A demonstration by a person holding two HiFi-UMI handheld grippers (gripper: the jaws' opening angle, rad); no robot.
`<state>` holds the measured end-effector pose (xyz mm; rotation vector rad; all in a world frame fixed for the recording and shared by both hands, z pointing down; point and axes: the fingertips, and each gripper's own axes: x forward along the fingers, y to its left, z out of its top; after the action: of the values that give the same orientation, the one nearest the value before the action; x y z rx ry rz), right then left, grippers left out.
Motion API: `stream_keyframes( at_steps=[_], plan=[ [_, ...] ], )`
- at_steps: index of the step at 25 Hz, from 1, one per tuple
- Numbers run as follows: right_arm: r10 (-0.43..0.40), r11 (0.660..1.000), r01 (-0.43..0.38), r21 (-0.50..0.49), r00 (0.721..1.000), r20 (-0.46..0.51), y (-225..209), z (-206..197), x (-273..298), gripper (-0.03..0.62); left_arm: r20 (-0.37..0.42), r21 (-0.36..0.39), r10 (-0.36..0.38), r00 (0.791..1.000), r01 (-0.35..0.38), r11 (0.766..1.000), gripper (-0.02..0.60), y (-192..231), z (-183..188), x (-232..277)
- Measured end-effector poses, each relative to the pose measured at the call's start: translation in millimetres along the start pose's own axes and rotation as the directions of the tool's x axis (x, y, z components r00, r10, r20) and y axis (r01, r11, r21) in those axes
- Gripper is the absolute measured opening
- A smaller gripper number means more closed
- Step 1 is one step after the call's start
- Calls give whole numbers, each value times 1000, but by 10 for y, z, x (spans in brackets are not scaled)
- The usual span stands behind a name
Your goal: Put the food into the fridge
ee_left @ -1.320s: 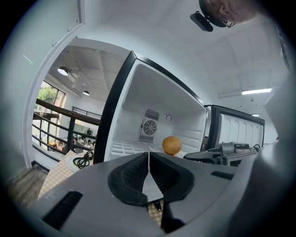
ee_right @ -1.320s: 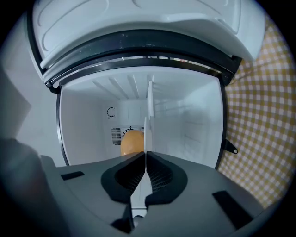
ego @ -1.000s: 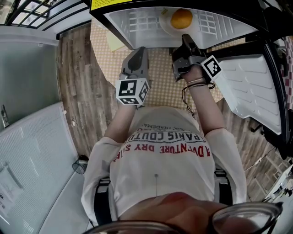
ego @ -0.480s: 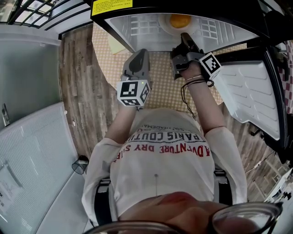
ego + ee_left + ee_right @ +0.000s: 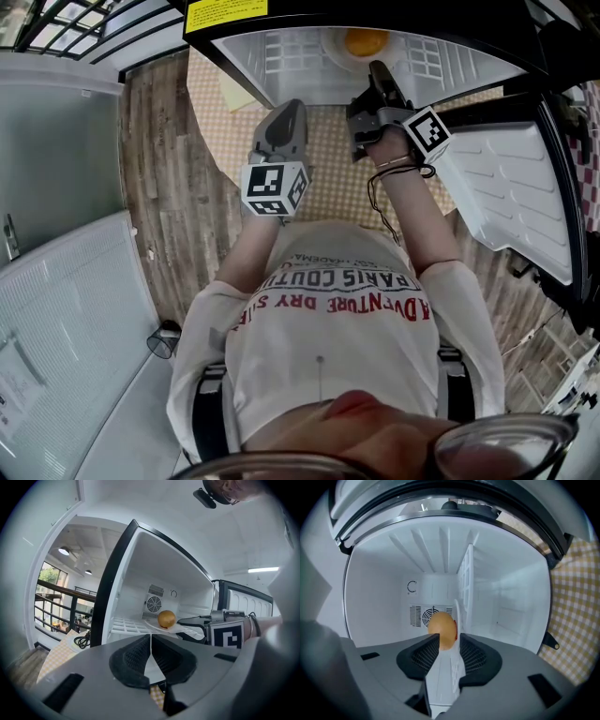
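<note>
Food (image 5: 442, 629), round and orange, sits on a white plate (image 5: 183, 630) on the fridge (image 5: 281, 47) shelf (image 5: 123, 623), just ahead of the right gripper (image 5: 449, 641) fingers. Those fingers have just been opening and stand partly apart, with the plate's rim between them, unpinched. The left gripper (image 5: 151, 641) fingers are pressed together, empty, further back from the plate.

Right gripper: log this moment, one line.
right gripper: jaws just opening, plate rim between | orange: on plate, fridge shelf | left gripper: shut, empty
</note>
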<state>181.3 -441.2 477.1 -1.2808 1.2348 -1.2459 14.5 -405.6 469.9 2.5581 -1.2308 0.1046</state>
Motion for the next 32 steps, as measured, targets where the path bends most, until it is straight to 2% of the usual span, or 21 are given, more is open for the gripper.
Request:
stream_keyframes(
  at_steps=[3, 6, 9, 12, 14, 16, 18, 21, 22, 23, 24, 25, 26, 27, 28, 29, 30, 32],
  plan=[
    [-2, 1000, 1, -27, 1000, -3, 50, 2, -3, 183, 1, 3, -5, 1000, 5, 1000, 28, -16, 12, -7],
    [-38, 999, 38, -24, 999, -5, 3, -18, -41, 234, 5, 5, -6, 1000, 6, 1000, 28, -32, 34, -36],
    [-44, 999, 43, -30, 999, -3, -25, -20, -128, 238, 10, 8, -9, 1000, 9, 1000, 28, -55, 58, -64],
    [20, 993, -24, -118, 999, -36, 92, -80, -219, 236, 19, 19, -13, 1000, 13, 1000, 28, -76, 113, -82],
    [62, 969, -81, -233, 994, -86, 176, -169, -299, 209, 26, 32, -18, 999, 17, 999, 28, -103, 156, -102],
    [49, 925, -89, -370, 992, -117, 167, -222, -410, 75, 33, 54, -23, 999, 21, 998, 28, -134, 196, -123],
    [-1, 875, -55, -482, 993, -116, 84, -221, -539, 44, 35, 74, -30, 999, 27, 997, 28, -164, 220, -135],
    [-29, 818, -52, -573, 991, -132, 6, -281, -685, 34, 35, 83, -44, 998, 41, 996, 28, -208, 227, -142],
    [-33, 782, -64, -620, 989, -144, 14, -321, -724, 32, 33, 85, -49, 998, 46, 995, 28, -225, 224, -147],
    [-41, 722, -77, -688, 987, -154, 29, -359, -760, 28, 31, 89, -55, 998, 52, 995, 28, -244, 219, -153],
    [-55, 628, -89, -773, 986, -159, 48, -391, -793, 26, 29, 95, -60, 998, 57, 994, 28, -264, 212, -161],
    [-70, 504, -99, -858, 985, -155, 73, -415, -824, 26, 28, 102, -65, 998, 62, 993, 28, -284, 205, -169],
    [-79, 366, -106, -925, 986, -144, 109, -439, -851, 26, 27, 110, -67, 997, 64, 992, 28, -299, 200, -177],
    [-77, 240, -113, -964, 988, -135, 155, -469, -874, 26, 27, 120, -68, 997, 65, 991, 28, -310, 195, -185],
    [-69, 145, -123, -982, 988, -134, 204, -508, -894, 26, 27, 129, -69, 997, 65, 990, 28, -316, 190, -196],
    [-59, 86, -135, -987, 988, -141, 248, -554, -909, 26, 26, 135, -69, 997, 65, 989, 28, -319, 184, -207],
    [-50, 60, -147, -987, 987, -150, 282, -599, -918, 26, 26, 137, -70, 997, 66, 988, 28, -321, 181, -217],
    [-42, 59, -162, -985, 985, -165, 308, -668, -926, 26, 28, 135, -73, 997, 68, 989, 28, -324, 177, -235]
  ],
)
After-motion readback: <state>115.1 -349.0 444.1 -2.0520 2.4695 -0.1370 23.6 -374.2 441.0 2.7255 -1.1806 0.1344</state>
